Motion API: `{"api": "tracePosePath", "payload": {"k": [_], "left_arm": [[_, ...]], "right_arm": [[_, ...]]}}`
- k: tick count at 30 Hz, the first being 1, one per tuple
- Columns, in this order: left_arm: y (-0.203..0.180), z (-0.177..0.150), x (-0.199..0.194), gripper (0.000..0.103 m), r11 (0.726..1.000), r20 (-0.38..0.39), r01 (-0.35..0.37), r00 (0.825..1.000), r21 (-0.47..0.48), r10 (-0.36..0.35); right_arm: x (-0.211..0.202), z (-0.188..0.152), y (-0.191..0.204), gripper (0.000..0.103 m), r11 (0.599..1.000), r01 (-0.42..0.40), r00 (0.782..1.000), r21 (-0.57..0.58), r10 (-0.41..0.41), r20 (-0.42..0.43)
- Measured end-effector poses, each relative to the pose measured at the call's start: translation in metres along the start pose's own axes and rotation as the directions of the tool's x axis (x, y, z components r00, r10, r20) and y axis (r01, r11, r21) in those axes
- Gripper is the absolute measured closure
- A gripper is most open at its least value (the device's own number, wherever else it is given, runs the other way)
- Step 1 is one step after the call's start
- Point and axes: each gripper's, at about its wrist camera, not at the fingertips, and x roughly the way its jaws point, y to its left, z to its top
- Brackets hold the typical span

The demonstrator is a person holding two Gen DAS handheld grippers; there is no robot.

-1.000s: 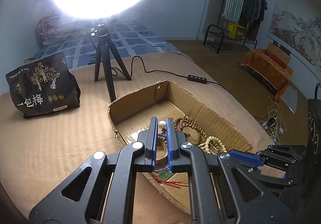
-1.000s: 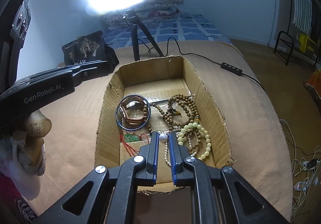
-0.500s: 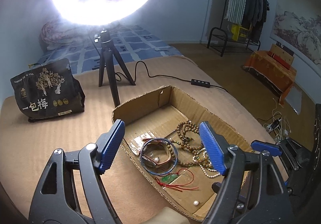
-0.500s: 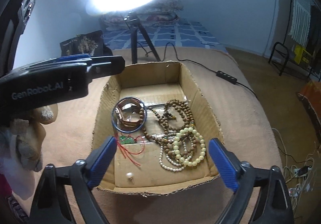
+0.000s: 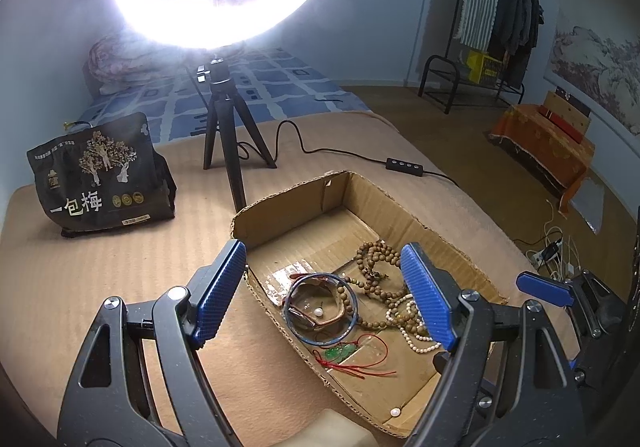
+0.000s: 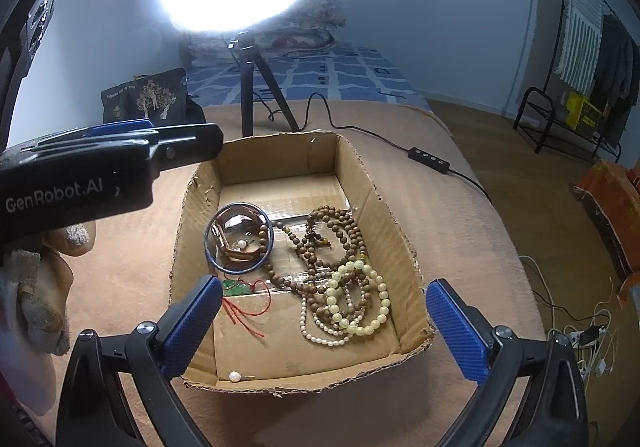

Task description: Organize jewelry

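An open cardboard box [image 5: 280, 215] [image 6: 384, 215] sits on the tan bed cover. Inside lie a blue bangle [image 5: 286, 317] [image 6: 208, 243] around a brown strap, brown wooden beads [image 5: 372, 259] [image 6: 340, 227], a pale green bead bracelet [image 6: 385, 301], a small pearl strand [image 6: 320, 339] and a green pendant on red cord [image 5: 340, 351] [image 6: 236, 289]. One pearl stud [image 5: 319, 312] [image 6: 241, 245] rests inside the bangle, another [image 5: 395, 412] [image 6: 235, 376] in the near corner. My left gripper [image 5: 321, 249] hangs open above the box. My right gripper [image 6: 324, 285] is opening its jaws, nothing between them.
A lit ring light on a black tripod [image 5: 224, 143] stands behind the box, its cable and switch [image 5: 404, 165] trailing right. A black snack bag [image 5: 100, 179] sits at the left. The bed's edge drops to the floor on the right. A gloved hand [image 6: 40, 287] holds the left gripper.
Both grippers were shut on a pearl stud each and have opened wide. The two studs now lie in the box, one inside the bangle, one in the near corner.
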Motion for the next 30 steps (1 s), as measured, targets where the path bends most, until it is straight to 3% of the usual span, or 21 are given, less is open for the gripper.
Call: {"api": "tracePosePath", "payload": {"k": [15,30], "left_arm": [[-0.004,-0.003,-0.009,0.021,1.0,0.004,0.002,1.0,0.016,-0.002],[0.012,-0.002,-0.057,0.021,1.0,0.059,-0.014,0.998,0.002,0.014]], "right_arm": [[-0.009,0.003,-0.002,0.0,1.0,0.009,1.0,0.008,-0.01,0.018],[-0.039,0.01,0.005,0.0,1.0,0.027,0.997,0.002,-0.027,0.067]]}}
